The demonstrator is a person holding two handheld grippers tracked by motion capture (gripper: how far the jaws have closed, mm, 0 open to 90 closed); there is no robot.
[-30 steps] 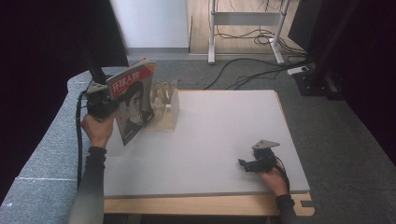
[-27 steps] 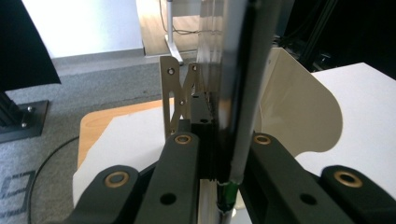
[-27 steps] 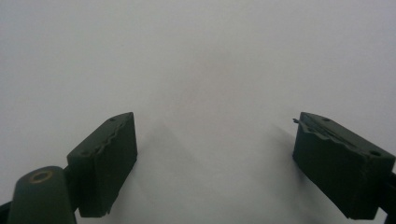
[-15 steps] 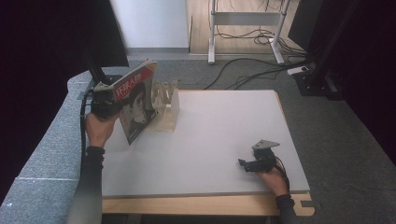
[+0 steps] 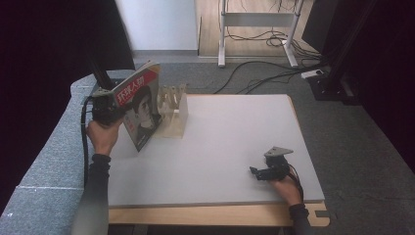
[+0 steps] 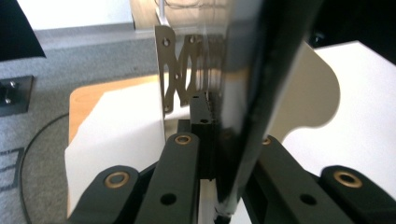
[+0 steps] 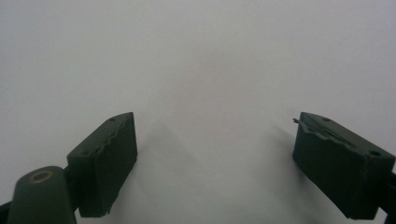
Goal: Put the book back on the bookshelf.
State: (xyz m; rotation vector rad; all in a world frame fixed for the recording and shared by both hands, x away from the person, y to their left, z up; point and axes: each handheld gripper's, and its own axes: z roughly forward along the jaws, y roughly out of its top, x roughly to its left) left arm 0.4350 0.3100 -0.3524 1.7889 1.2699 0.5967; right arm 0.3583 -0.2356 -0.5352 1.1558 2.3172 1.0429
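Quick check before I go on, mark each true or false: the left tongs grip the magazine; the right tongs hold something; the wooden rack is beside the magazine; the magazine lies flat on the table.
1. The left tongs grip the red-topped magazine with a portrait cover. True.
2. The right tongs hold something. False: they are open and hold nothing, low over the white table top.
3. The pale wooden slotted rack stands right beside the magazine. True.
4. The magazine lies flat. False: it is held up on edge, tilted.
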